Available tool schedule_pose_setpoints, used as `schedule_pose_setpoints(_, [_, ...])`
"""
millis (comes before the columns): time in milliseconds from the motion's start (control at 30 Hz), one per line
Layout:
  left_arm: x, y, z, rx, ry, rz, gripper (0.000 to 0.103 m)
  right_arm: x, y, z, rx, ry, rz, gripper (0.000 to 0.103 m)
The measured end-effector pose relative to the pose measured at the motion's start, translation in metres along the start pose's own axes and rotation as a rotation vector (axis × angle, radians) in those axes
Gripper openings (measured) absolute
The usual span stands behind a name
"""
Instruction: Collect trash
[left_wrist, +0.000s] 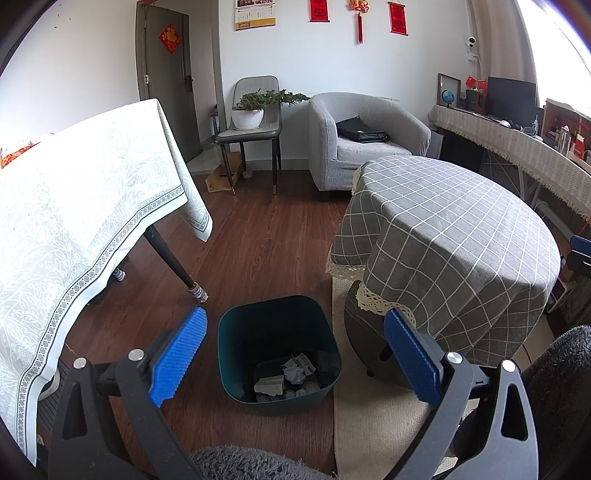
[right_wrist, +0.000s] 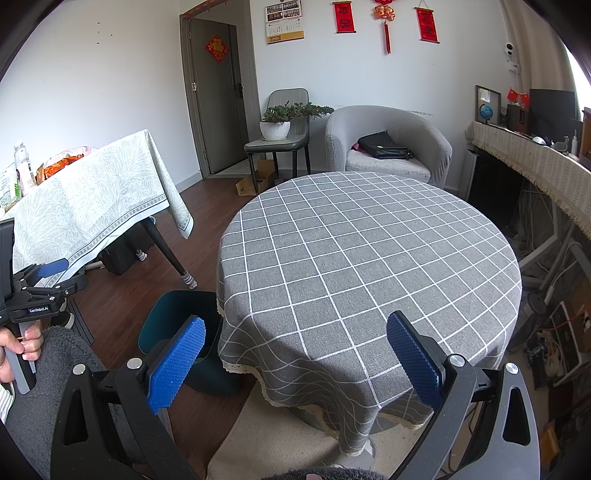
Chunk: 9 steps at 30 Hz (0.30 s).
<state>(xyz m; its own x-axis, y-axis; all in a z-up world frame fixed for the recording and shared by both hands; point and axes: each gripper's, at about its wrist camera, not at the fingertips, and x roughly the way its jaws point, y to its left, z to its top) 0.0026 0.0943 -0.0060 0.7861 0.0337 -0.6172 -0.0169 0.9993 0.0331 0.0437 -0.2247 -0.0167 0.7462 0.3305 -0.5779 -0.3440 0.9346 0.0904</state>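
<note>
A dark teal trash bin stands on the wood floor beside the round table. Crumpled grey paper trash lies at its bottom. My left gripper is open and empty, held above the bin, its blue pads either side of it. My right gripper is open and empty above the near edge of the round table with the grey checked cloth. The bin shows partly at that table's left, behind the right gripper's left pad. The left gripper shows at the far left in a hand.
A table with a pale patterned cloth stands left, with a bottle and snack bags on it. A grey armchair with a black bag, a chair with a potted plant and a long side desk stand behind. A beige rug lies under the round table.
</note>
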Motion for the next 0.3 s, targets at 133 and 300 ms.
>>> schedule_pose_setpoints(133, [0.0013,0.0033,0.0008,-0.003,0.003,-0.003,0.099,0.0001,0.0004,-0.0001,0.000,0.001,0.000,0.100])
schedule_pose_setpoints(300, [0.0016,0.0057,0.0023,0.001,0.003,-0.004,0.099,0.0000,-0.0001,-0.0001,0.000,0.000,0.000,0.100])
